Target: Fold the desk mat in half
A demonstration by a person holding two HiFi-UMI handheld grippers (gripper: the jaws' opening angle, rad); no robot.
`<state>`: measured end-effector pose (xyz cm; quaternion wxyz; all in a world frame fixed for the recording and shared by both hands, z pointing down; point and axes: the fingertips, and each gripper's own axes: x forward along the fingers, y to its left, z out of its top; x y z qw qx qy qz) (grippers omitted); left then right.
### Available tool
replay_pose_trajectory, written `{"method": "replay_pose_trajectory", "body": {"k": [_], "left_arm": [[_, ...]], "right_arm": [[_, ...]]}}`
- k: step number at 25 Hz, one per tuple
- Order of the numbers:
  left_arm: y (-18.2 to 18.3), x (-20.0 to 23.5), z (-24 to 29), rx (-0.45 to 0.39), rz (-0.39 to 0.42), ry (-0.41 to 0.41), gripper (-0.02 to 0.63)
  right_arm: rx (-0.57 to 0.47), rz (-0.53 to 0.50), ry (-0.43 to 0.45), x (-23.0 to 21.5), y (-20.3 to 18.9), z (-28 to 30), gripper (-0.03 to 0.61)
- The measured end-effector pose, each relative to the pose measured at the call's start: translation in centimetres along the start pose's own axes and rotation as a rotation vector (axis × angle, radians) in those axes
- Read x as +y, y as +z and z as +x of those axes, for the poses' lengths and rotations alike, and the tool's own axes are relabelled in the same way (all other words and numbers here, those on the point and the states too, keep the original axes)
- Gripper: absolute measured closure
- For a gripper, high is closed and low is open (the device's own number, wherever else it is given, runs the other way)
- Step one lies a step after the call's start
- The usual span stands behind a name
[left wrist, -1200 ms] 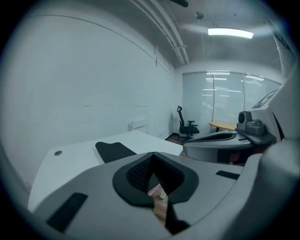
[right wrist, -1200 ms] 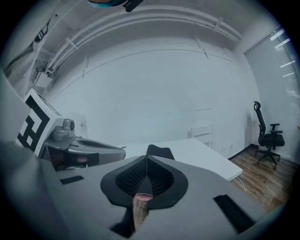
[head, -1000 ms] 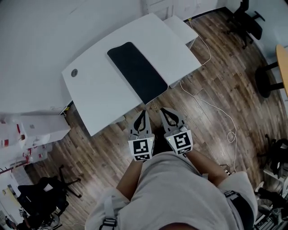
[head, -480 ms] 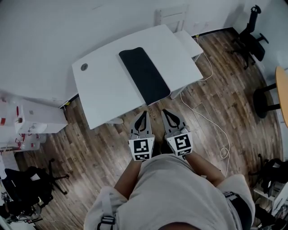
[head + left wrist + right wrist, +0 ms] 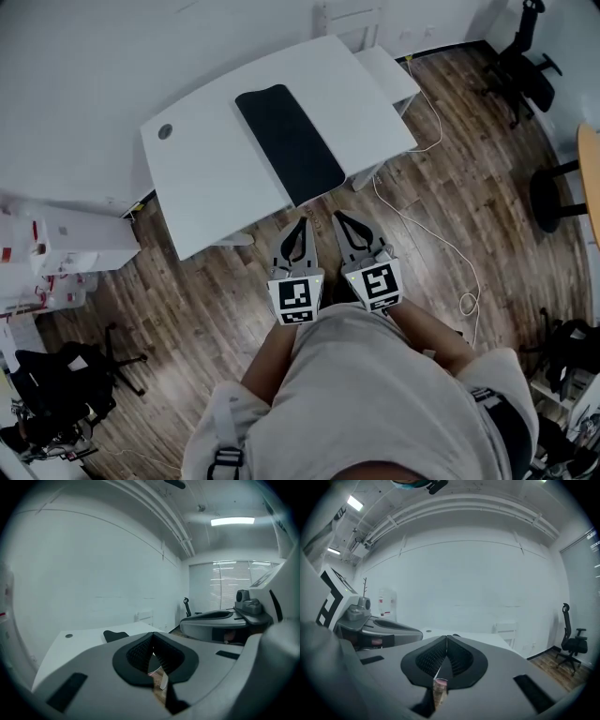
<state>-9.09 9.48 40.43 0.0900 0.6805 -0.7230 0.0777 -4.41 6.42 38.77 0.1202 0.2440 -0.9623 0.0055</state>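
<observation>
Mat: a dark mat [image 5: 289,141] lies flat and unfolded on the desk, a little right of the middle. Its long side runs from the near edge towards the far edge, and its near short end reaches the edge closest to the person.
Desk: white desk [image 5: 202,178] with a round grommet [image 5: 165,132] near its far left corner. Apart from the grommet and the mat, its top is bare.
Left gripper: the left gripper [image 5: 301,223] is held close to the person's body, over the floor just short of the desk, pointing at the mat's near end. It is clear of the mat.
Left jaws: pressed together with nothing between them. In the left gripper view the dark pads meet in one line [image 5: 152,637], with the mat [image 5: 116,635] beyond them.
Right gripper: the right gripper [image 5: 339,217] is just beside the left one, nearly parallel to it, and also short of the desk edge.
Right jaws: closed pad to pad and empty, with the tips meeting [image 5: 446,637].
Marker cubes: one sits at the back of each gripper, against the person's light shirt [image 5: 366,403].
Floor: wood planks [image 5: 450,169]. A pale cable [image 5: 441,239] trails across them to the right of the desk.
Surroundings: a black chair [image 5: 525,66] stands at the far right. White boxes [image 5: 56,253] sit to the left of the desk.
</observation>
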Motion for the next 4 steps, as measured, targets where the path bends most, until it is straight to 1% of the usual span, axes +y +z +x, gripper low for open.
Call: {"method": "replay_pose_trajectory", "body": {"k": [4], "left_arm": [[0.9, -1.6, 0.9, -0.017, 0.013, -0.020, 0.601]], "right_arm": [[-0.027, -0.014, -0.013, -1.6, 0.8, -0.6, 0.538]]}}
